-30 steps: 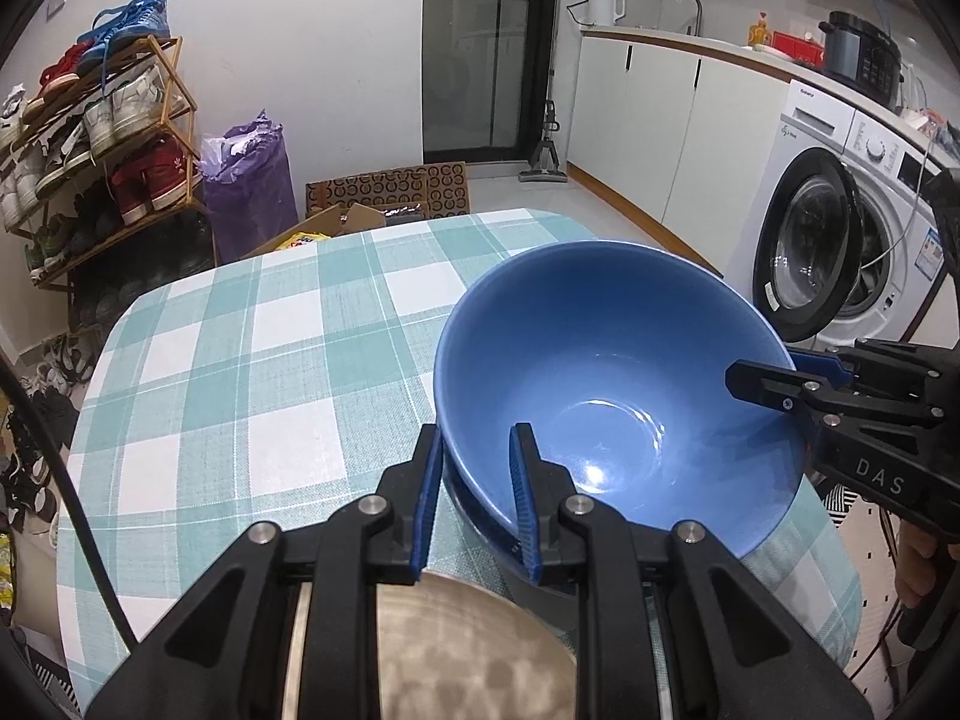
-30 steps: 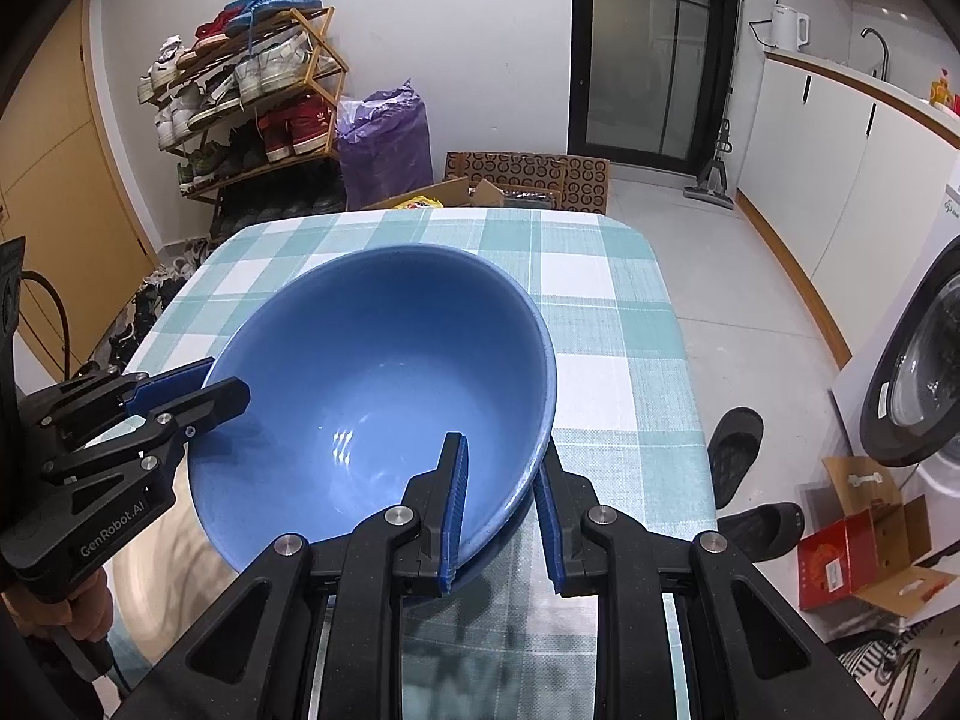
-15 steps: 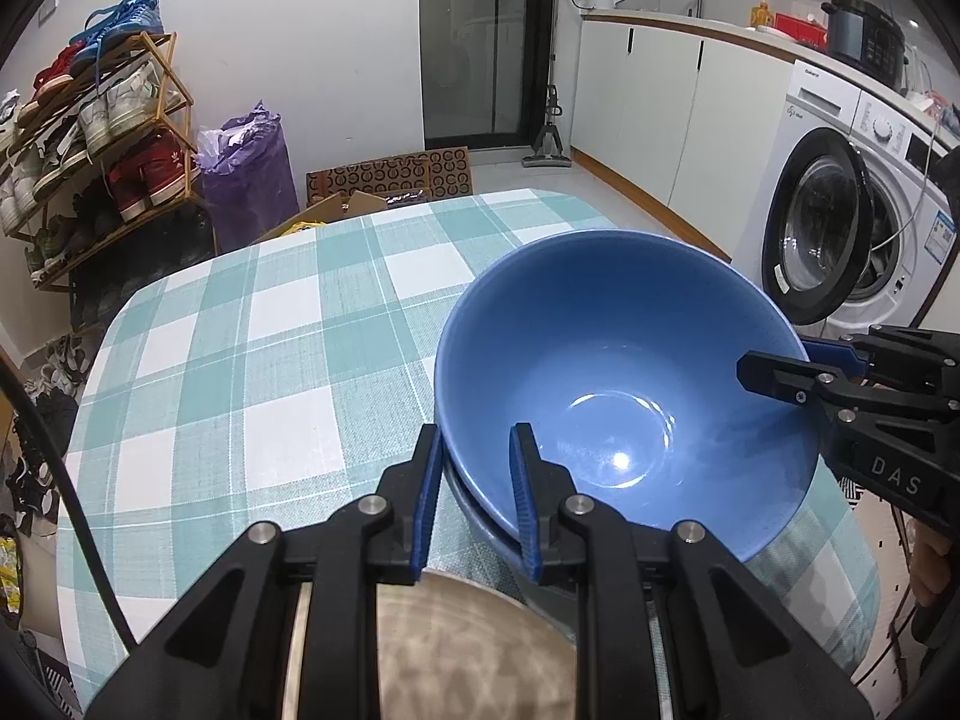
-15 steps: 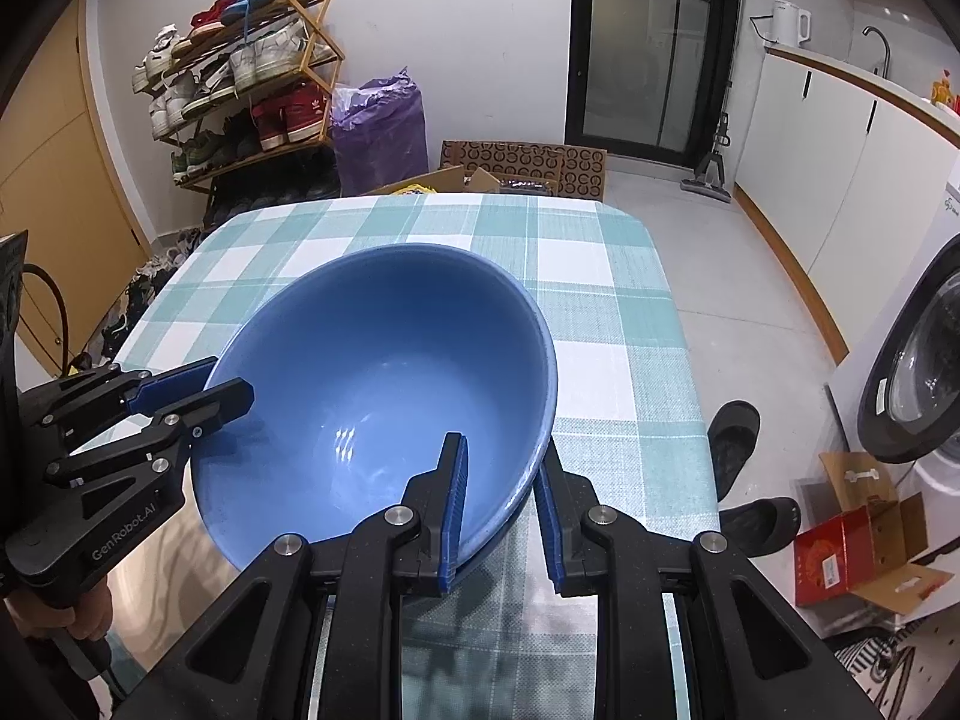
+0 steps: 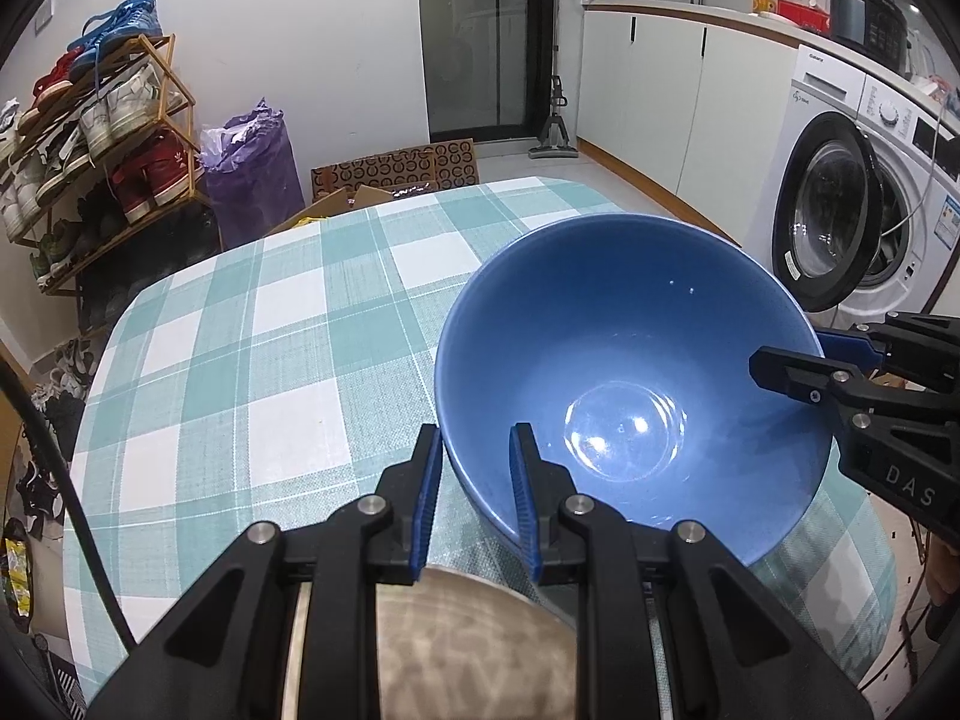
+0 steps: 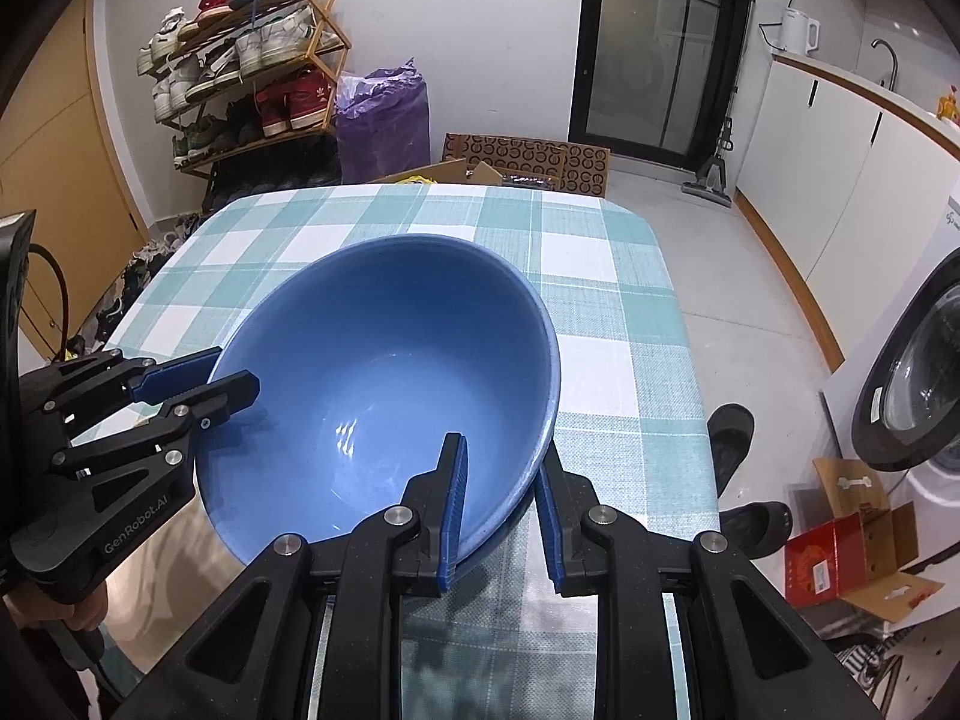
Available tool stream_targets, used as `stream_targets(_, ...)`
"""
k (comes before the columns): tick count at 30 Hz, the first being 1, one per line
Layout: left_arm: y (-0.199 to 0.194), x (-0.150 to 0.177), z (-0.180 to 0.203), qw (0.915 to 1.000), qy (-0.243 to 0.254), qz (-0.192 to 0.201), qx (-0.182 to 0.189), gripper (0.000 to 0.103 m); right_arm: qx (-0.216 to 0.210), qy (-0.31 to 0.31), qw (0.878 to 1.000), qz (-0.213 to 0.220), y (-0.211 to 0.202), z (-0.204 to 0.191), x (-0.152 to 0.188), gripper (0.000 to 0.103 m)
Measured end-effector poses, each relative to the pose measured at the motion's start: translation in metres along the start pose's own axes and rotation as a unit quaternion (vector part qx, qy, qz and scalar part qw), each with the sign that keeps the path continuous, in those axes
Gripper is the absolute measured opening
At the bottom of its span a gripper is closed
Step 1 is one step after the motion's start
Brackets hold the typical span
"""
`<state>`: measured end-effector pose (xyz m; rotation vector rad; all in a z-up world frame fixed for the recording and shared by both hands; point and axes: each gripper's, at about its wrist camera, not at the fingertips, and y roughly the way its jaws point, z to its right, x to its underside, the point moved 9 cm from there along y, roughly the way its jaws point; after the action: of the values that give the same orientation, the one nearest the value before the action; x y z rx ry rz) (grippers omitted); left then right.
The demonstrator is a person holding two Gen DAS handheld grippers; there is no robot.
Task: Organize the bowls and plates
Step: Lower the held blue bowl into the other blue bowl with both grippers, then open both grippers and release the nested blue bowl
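A large blue bowl [image 5: 630, 360] is held over the near right part of the checked table [image 5: 240, 360], one gripper on each side of its rim. My left gripper [image 5: 474, 438] is shut on the near-left rim, one blue pad inside the bowl and one outside. My right gripper [image 6: 498, 450] is shut on the opposite rim of the blue bowl [image 6: 372, 372] in the same way. Each gripper shows in the other's view: the right gripper [image 5: 780, 363] and the left gripper [image 6: 234, 381]. A beige plate [image 5: 468, 630] lies below my left gripper. I cannot tell whether the bowl touches the table.
The teal and white tablecloth [image 6: 576, 252] runs to the far edge. A washing machine [image 5: 852, 204] with its door open stands to the right. A shoe rack [image 5: 102, 138], a purple bag [image 5: 252, 174] and cardboard boxes [image 5: 390, 168] stand beyond the table. Slippers [image 6: 732, 438] lie on the floor.
Both grippers keep their hold on the bowl and have barely moved. The darker rim seen under the bowl's near edge earlier no longer shows in the left wrist view.
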<state>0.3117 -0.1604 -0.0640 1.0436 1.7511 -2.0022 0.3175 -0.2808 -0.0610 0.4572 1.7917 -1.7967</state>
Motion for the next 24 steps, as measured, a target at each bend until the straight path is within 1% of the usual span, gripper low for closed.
stream_targets(7,0.001,0.001,0.000,1.0000,0.002,-0.001,0.000,0.021,0.008,-0.008,1.000,-0.002,-0.001,-0.003,0.001,0.022)
stream_targets(11,-0.001,0.003,0.000,1.0000,0.001,-0.003,0.003,0.022,0.001,-0.004,1.000,-0.003,-0.001,-0.003,0.001,0.025)
stream_targets(14,-0.004,0.003,-0.001,1.0000,-0.001,-0.005,0.009,0.023,-0.001,-0.003,1.000,-0.002,-0.003,0.000,0.001,0.030)
stream_targets(17,-0.008,0.003,-0.005,0.9999,-0.005,-0.005,0.009,0.025,-0.005,0.003,1.000,0.006,-0.006,0.002,0.000,0.042)
stream_targets(18,-0.009,0.002,-0.006,0.9999,-0.007,-0.005,0.011,0.030,-0.006,0.004,1.000,0.008,-0.008,0.003,-0.001,0.047)
stream_targets(19,-0.010,0.002,-0.007,0.9998,-0.011,-0.004,0.013,0.040,-0.007,0.007,1.000,0.011,-0.010,0.005,-0.002,0.049)
stream_targets(20,-0.012,0.002,-0.009,0.9997,-0.017,-0.004,0.017,0.045,-0.007,0.010,1.000,0.014,-0.012,0.006,-0.002,0.054)
stream_targets(21,-0.014,0.001,-0.010,0.9996,-0.021,-0.003,0.021,0.050,-0.010,0.016,1.000,0.017,-0.014,0.009,-0.002,0.063)
stream_targets(22,-0.016,0.001,-0.011,0.9994,-0.025,-0.002,0.026,0.050,-0.016,0.022,0.999,0.019,-0.017,0.010,-0.003,0.069)
stream_targets(23,-0.017,0.000,-0.013,0.9991,-0.029,-0.002,0.030,0.051,-0.023,0.030,0.999,0.024,-0.019,0.012,-0.003,0.079)
stream_targets(24,-0.018,0.000,-0.015,0.9989,-0.034,-0.003,0.032,0.053,-0.027,0.034,0.999,0.028,-0.021,0.014,-0.003,0.083)
